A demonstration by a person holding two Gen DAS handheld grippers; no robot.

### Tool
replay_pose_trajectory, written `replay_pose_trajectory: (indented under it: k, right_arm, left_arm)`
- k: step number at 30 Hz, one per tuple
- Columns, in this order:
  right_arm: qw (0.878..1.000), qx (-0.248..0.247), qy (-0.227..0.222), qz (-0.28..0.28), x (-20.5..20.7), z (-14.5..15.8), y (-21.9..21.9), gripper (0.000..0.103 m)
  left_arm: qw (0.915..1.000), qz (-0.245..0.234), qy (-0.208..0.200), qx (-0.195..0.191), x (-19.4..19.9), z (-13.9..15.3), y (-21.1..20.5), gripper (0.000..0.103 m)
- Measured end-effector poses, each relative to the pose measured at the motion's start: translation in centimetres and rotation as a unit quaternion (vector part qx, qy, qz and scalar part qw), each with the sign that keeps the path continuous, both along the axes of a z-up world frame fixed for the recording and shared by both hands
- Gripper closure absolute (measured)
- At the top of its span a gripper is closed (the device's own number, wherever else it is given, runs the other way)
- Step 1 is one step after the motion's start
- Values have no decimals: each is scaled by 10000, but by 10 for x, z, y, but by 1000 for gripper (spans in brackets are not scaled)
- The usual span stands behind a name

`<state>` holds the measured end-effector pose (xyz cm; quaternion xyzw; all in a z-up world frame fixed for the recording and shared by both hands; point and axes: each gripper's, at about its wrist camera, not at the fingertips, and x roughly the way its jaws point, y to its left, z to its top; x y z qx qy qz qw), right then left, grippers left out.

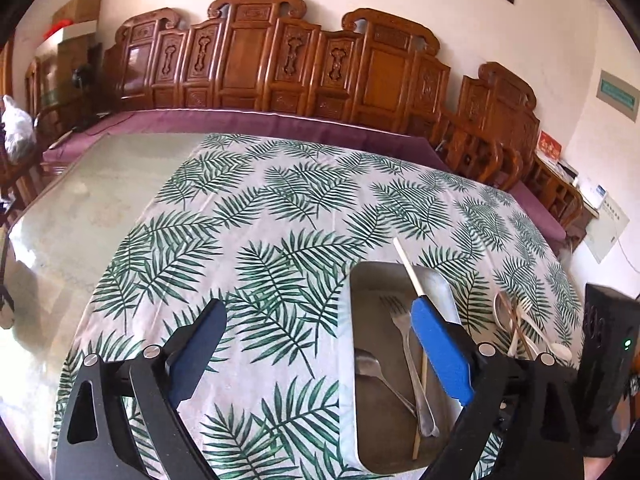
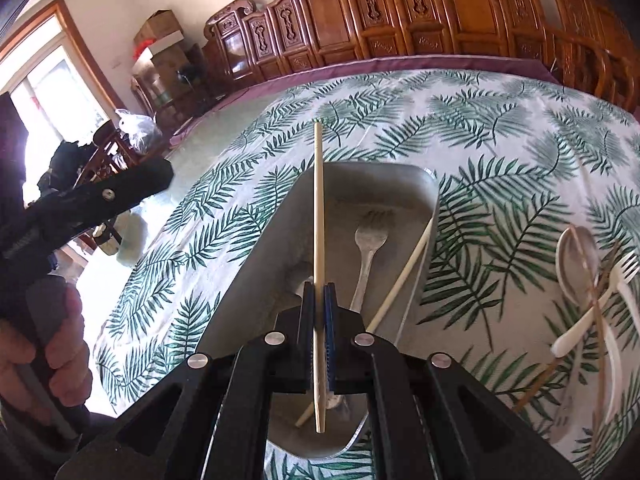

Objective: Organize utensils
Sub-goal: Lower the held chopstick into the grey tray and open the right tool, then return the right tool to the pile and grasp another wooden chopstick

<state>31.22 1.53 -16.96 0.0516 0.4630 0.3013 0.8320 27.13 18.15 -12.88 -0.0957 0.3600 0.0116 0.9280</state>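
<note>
Two grippers over leaf-print cloth [image 1: 256, 216]. Right gripper [image 2: 319, 304] clamped tight on one chopstick [image 2: 318, 208], stick upright between blue pads [image 2: 329, 320], held above metal tray [image 2: 420, 184], tip pointing past tray's far rim. Left gripper [image 1: 316, 344] spread wide, nothing between fingers [image 1: 440, 344]; right-side finger hangs over tray [image 1: 364, 280], left-side finger over bare cloth. Inside tray: metal fork [image 2: 370, 248] lying lengthwise, tines toward far end; 2nd chopstick [image 2: 404, 272] leaning diag. along right wall; metal spoon [image 1: 370, 364] near front, seen only from left wrist cam. Right of tray, on cloth, well apart from it: loose pile w/ metal spoon [image 2: 578, 256], white plastic fork [image 2: 624, 268], white spoon [image 1: 556, 350], brown chopsticks [image 1: 516, 328] crossed over. Carved wood chairs [image 1: 256, 60] along far wall.
</note>
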Motion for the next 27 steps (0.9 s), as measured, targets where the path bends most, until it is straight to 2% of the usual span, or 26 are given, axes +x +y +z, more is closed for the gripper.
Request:
replay_pose_trajectory:
  k: [5,9,16,21,27]
  right_arm:
    - [9998,-155,117,-72,-1,-12,7,97]
    - [9993,-80,337,-167,-1,-21,6,97]
    - [9992,28,403,-5,-7,-21,11,94]
    - [9998,21,100,154,-15,-8,9,94]
    - [9983,-196,-483,262,-29,22,-21,94]
  left_arm:
    - [10000,73,-3,-37,0,0,5,13]
    - [10000,60,5,-40,-1,-1,3,13]
    - [10000,75,2,-61,-1,-1,3,13]
    - [10000,43,4,-28,-2,-1,0,13]
    - [10000,-73,-41,24,-4,2,-14,13]
